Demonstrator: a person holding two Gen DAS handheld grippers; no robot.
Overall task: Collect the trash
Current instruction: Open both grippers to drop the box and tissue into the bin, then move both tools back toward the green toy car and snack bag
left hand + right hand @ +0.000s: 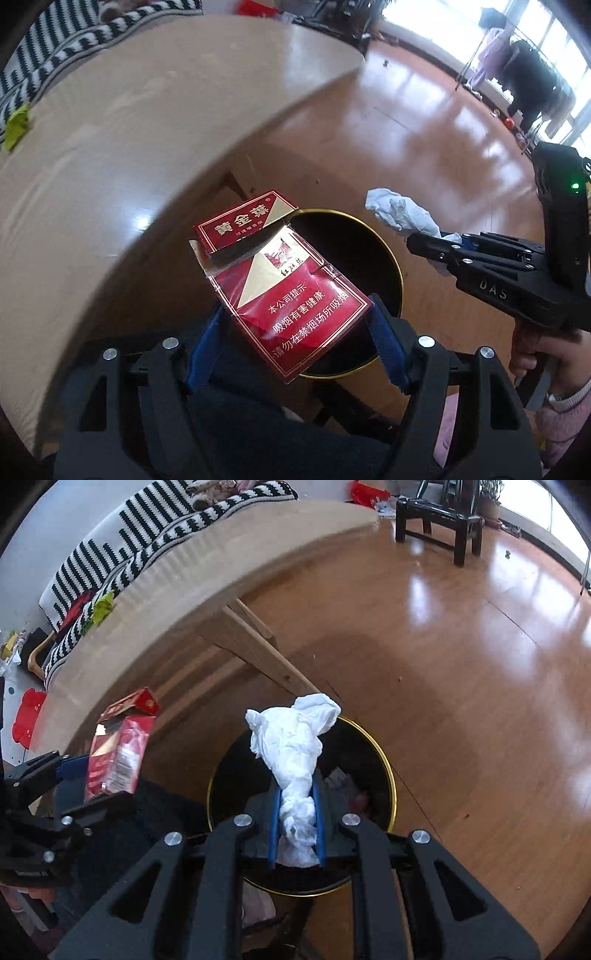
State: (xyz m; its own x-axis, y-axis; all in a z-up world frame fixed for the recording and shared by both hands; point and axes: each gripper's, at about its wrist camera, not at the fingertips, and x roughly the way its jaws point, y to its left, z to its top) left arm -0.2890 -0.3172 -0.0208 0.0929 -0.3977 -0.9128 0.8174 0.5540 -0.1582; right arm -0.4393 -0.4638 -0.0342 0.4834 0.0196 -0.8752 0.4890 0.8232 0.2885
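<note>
My left gripper (295, 314) is shut on a red cigarette pack (291, 291) with its lid flipped open, held over the near rim of a black trash bin with a gold rim (395, 258). My right gripper (297, 794) is shut on a crumpled white tissue (295, 738) and holds it above the same bin (388, 775). In the left wrist view the right gripper (436, 240) comes in from the right with the tissue (399, 212). In the right wrist view the left gripper (74, 775) and the pack (118, 753) are at the left.
A light wooden table (110, 166) curves along the left, with a green scrap (16, 125) on its far edge. A striped sofa (147, 528) stands behind it. A dark stool (439, 517) and glossy wooden floor (461, 646) lie to the right. Some trash lies inside the bin.
</note>
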